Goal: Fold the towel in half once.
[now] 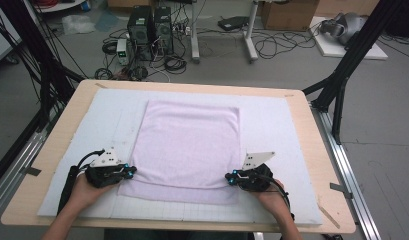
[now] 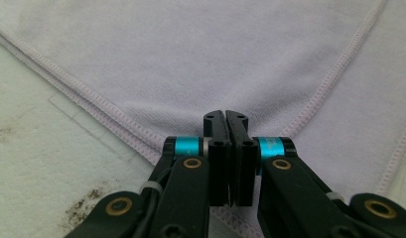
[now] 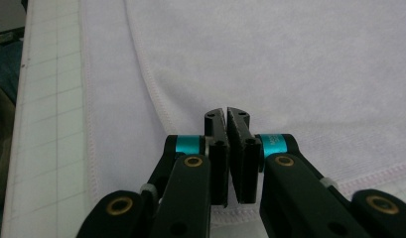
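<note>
A pale lilac towel (image 1: 189, 147) lies flat in the middle of a white padded mat (image 1: 282, 130) that covers a light wooden desk (image 1: 324, 165). The person's two hands come in from the near edge, each holding a black gripper. The left gripper (image 1: 128, 171) sits at the towel's near left corner and the right gripper (image 1: 231, 177) at its near right corner.

The work appears to be folding the towel, and it looks partly done — one fold seems to be in place, since a second layer of cloth peeks out along the near edge, below the top layer. What is left, judging from the flat spread of cloth, is at least one more fold and a final smoothing.

In the left gripper view the jaws are pressed together over the towel's stitched corner, and cloth seems to be pinched between them, though the contact itself is hard to make out. In the right gripper view the jaws are likewise closed, or nearly so, at the hemmed near edge, apparently gripping cloth.

The towel is soft, thin terry with a fine nap and a stitched hem — its top layer lies smooth, with no strong creases. The mat shows a faint grid and some dark stains near the left gripper.
</note>
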Tool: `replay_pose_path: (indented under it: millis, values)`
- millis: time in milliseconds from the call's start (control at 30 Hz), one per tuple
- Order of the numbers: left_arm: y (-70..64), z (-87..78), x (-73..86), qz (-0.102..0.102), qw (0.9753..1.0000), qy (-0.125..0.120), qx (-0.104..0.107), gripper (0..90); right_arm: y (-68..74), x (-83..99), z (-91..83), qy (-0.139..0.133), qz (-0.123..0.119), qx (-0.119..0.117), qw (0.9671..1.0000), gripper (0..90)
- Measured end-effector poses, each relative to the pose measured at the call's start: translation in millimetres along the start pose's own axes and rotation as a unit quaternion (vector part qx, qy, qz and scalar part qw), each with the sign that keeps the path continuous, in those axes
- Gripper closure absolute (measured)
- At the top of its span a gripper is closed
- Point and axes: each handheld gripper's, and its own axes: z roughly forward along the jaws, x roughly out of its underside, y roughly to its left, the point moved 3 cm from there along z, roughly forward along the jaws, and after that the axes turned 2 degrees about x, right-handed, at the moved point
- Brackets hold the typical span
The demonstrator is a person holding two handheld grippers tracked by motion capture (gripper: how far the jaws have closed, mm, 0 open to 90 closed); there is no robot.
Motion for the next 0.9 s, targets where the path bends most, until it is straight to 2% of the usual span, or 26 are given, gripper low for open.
replay_pose_path:
  millis: [200, 300, 467, 600, 667, 733, 767, 800, 833, 900]
  values:
    - [1.5, -8.8, 0.0, -0.012, 0.9998, -0.011, -0.005, 88.0, -2.5, -7.8, -6.5, -0.018, 0.001, -0.009, 0.9998, 87.5]
    - [2.0, -15.3, -3.0, -0.01, 0.9998, -0.016, -0.009, 88.1, -1.7, -15.1, -12.1, -0.021, -0.007, -0.01, 0.9997, 87.5]
    - [-1.5, -32.5, -12.8, -0.014, 0.9989, -0.041, -0.02, 88.3, -1.8, -30.0, -23.6, -0.036, -0.014, -0.014, 0.9992, 87.5]
    - [-10.9, -48.2, -15.6, -0.006, 0.9985, -0.049, -0.025, 88.4, 10.3, -36.8, -32.9, -0.044, -0.026, -0.021, 0.9985, 87.6]
    - [-19.5, -55.7, -9.7, -0.001, 0.9985, -0.051, -0.018, 88.3, 19.9, -34.2, -35.0, -0.041, -0.032, -0.029, 0.9982, 87.5]
    - [-25.6, -56.4, -1.8, 0.001, 0.999, -0.043, -0.011, 87.3, 26.8, -24.9, -31.2, -0.034, -0.023, -0.044, 0.9982, 84.2]
    - [-28.6, -55.3, 2.5, 0.001, 0.9994, -0.035, -0.009, 83.1, 29.0, -18.7, -27.9, -0.024, -0.015, -0.049, 0.9984, 81.5]
    - [-31.7, -52.8, 6.7, 0.002, 0.9996, -0.027, -0.009, 74.7, 30.0, -12.7, -24.5, -0.013, -0.015, -0.045, 0.9988, 77.7]
    - [-32.7, -51.7, 8.2, 0.002, 0.9997, -0.023, -0.01, 70.5, 30.4, -6.8, -21.0, -0.007, -0.01, -0.039, 0.9992, 73.8]
    - [-33.1, -44.1, 12.5, 0.002, 0.9999, -0.013, -0.006, 69.4, 31.6, -1.9, -16.6, -0.006, -0.002, -0.05, 0.9987, 70.3]
